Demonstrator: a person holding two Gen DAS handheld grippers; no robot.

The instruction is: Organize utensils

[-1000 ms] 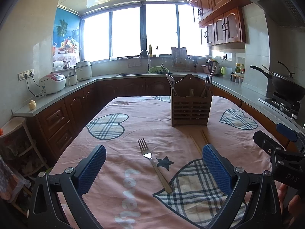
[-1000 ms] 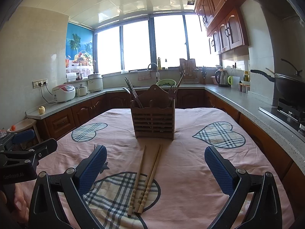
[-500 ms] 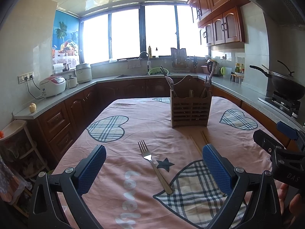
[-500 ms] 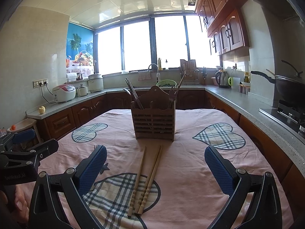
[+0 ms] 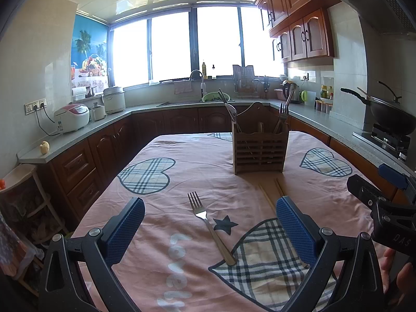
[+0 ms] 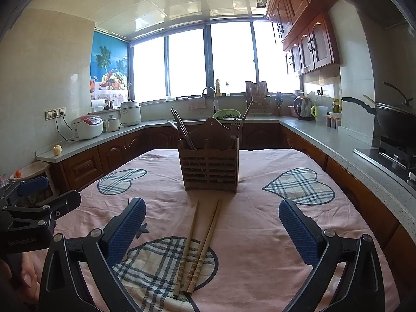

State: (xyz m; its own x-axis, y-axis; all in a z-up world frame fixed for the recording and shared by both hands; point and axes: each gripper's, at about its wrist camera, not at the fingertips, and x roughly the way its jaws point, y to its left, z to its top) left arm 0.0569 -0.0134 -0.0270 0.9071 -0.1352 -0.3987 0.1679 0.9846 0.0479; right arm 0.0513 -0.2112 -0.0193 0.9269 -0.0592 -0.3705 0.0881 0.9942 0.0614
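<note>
L gripper (image 5: 210, 230) w/ blue ribbed pads wide apart, holding nothing, hovering above pink tablecloth w/ plaid hearts (image 5: 182, 179). Silver metal fork (image 5: 208, 225) lies flat on cloth between the pads, tines twd 12 o'clock, handle end twd 5 o'clock resting on edge of a plaid heart; not touched by either pad. Small dark star print (image 5: 225, 224) just beside fork at 3 o'clock.

Brown slatted wooden utensil caddy (image 5: 260, 147) stands upright at 1 o'clock from fork, well apart. Forks in its R compartment, spoon + dark sticks in L compartment.

R gripper (image 6: 212, 230) also spread wide, empty, above cloth. Three light bamboo chopsticks (image 6: 199, 244) lie flat between its pads, tips twd 12 o'clock pointing at caddy, butt ends twd 6 o'clock on plaid heart; two touch side by side, third slightly apart at their 9 o'clock. Tips near caddy base, not touching. In L view only chopstick tips show, rest hidden behind R pad.

Other gripper visible at frame edge in each view, w/ a hand (image 6: 24, 273) on it. Black wok (image 5: 390, 114) on stove at 3 o'clock, white rice cooker (image 5: 71, 117) on counter at 10 o'clock.
</note>
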